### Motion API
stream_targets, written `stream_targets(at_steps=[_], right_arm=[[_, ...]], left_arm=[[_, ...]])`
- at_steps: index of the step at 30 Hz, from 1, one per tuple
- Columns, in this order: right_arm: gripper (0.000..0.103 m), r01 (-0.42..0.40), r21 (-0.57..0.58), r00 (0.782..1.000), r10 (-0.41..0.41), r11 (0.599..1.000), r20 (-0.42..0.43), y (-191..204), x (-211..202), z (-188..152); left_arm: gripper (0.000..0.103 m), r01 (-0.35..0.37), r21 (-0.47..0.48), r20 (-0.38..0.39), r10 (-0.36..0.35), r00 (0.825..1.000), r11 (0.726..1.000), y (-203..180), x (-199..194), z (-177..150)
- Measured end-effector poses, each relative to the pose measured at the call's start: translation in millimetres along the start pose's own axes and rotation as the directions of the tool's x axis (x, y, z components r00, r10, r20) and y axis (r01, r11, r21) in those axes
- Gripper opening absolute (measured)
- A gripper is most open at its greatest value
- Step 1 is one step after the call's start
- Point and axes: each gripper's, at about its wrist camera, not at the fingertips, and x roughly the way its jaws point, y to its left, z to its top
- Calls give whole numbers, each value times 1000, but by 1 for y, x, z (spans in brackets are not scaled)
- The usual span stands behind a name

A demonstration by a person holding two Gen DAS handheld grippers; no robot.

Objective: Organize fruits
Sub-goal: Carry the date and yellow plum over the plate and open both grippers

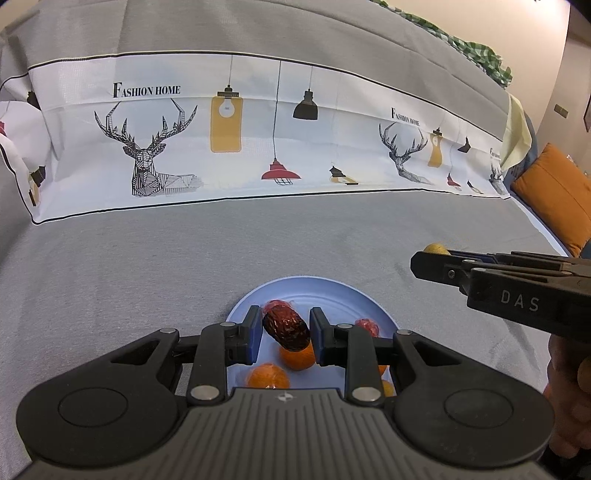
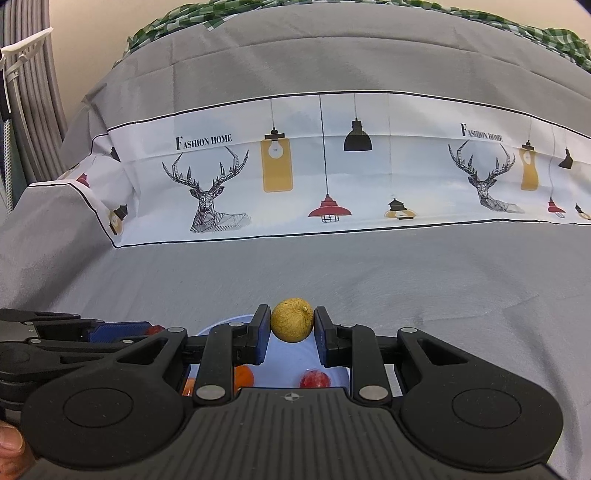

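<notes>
A light blue plate point(image 1: 332, 291) lies on the grey bedspread and holds orange fruits point(image 1: 267, 374) and red wrapped fruits point(image 1: 367, 326). My left gripper point(image 1: 285, 328) is over the plate, its jaws on either side of a dark red date point(image 1: 286, 326) that touches at least the right pad. My right gripper point(image 2: 291, 326) is shut on a round yellow-brown fruit point(image 2: 291, 319) and holds it above the plate's far rim point(image 2: 221, 325). The right gripper also shows from the side in the left wrist view point(image 1: 428, 264), with the yellow fruit point(image 1: 436, 248) at its tip.
A bedspread with a white printed band of deer and lamps point(image 1: 229, 136) rises behind the plate. An orange cushion point(image 1: 557, 195) lies at the far right. Green checked cloth point(image 2: 221, 14) sits at the top. Grey curtains point(image 2: 33, 103) hang on the left.
</notes>
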Motion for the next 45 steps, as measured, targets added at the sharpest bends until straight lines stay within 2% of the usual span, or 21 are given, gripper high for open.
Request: stream_targets(at_steps=[10,23,24,26,27,33,35,40,45], right_arm=[[26,-5,-10,1000,5,1000,-6,2,0,0],[27,-13,-16,999,12,1000,-31,3,4,-2],[29,-8,-15,999,7,1000,-39,4,6,-2],[60,14,-17,999,-14,1000,-41,4,7,-3],[64,18,-11,999,-19,1000,-32,4,5,-3],[76,33,17,999,-33,999,-32,-1,5,-2],[87,40,25,999,-39,999,-25,-3,4,-2],[102,68,43,997,-67,997,-26,-8,3,0],[102,120,85,992,-116,989,-51,-18,-1,-1]], left_arm=[[30,3,10,3,-3,1000,1000,-3,-1,0],[30,48,0,13,-48,999,999,-3,-3,0],[32,53,-6,11,-53,999,999,-3,-3,0],[33,55,-12,6,-55,998,998,-3,-2,0],[34,54,-12,7,-54,999,998,-3,-2,0],[49,44,-25,21,-43,999,999,-1,-4,0],[57,38,-29,26,-37,999,999,-1,-5,0],[75,3,-31,38,-2,999,1000,1,-8,-1],[85,-27,-21,62,28,998,999,-1,-17,-4]])
